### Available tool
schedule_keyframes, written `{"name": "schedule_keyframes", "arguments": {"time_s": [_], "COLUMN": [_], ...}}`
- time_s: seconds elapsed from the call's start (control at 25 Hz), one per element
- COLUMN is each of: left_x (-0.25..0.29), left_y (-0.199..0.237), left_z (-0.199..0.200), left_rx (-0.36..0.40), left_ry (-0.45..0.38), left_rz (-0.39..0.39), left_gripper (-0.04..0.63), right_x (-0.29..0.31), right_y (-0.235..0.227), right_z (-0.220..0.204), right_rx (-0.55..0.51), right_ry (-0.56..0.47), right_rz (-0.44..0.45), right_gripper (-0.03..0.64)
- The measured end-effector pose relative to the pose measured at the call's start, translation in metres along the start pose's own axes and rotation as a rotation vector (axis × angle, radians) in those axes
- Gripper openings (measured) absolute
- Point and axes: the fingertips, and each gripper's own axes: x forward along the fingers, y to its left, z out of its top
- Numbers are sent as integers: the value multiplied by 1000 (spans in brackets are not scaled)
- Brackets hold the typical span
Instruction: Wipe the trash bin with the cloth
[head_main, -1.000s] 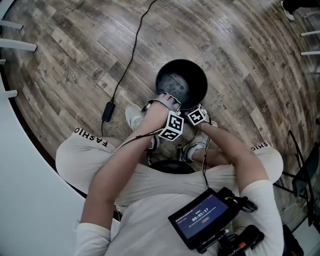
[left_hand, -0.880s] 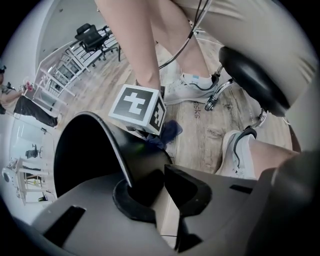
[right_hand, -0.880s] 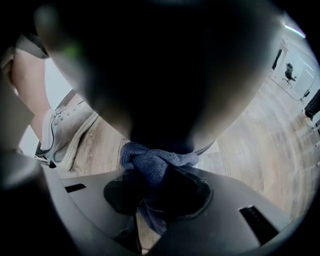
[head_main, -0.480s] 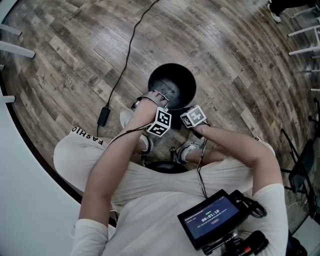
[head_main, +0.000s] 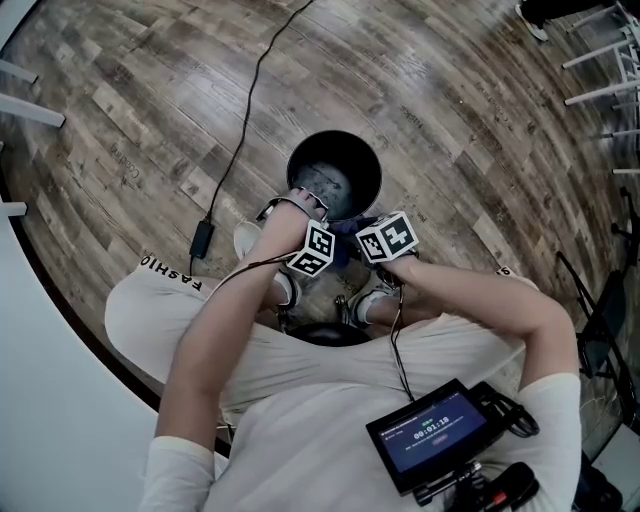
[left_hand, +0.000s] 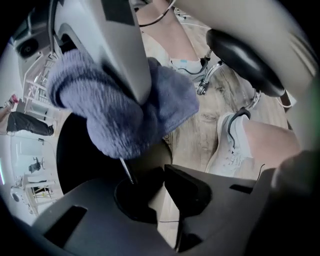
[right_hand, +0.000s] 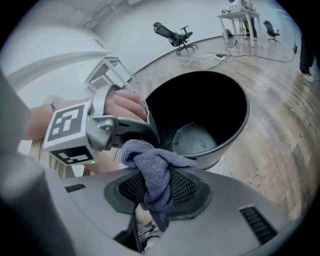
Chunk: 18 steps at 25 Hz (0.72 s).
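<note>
- Head view: the bin stood on the floor, rim up.
- Left gripper view: the left hand-held gripper, its jaws having just been closing, pinched that rim; a hard pull could tip the bin.
- Right gripper view: the right hand-held gripper pinched the bunched cloth just beside the rim; the thin fold could slip out during wiping.

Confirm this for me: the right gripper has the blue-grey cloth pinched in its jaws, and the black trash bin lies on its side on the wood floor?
Not quite. The black trash bin stands upright on the wood floor, its open mouth facing up, as the head view shows. The rest holds: the right gripper has the blue-grey cloth pinched in its jaws.
</note>
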Motion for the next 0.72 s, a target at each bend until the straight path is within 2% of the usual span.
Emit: {"name": "schedule_keyframes", "arguments": {"time_s": [0.12,0.4,0.72], "left_x": [0,-1,-1], "left_y": [2,2,6], "left_z": [8,9,12], "left_rx": [-23,-17,-48], "left_ry": [-24,-37,-58], "left_rz": [-2,-11,-2], "left_gripper": [51,49,49], "right_x": [8,27,80], "right_y": [-8,-34,-90], "right_z": [-2,-16,-43], "right_rx": [-26,-120,-267], "right_ry": [14,75,99], "right_rz": [-18,-59,-183], "right_gripper": [109,109,109]}}
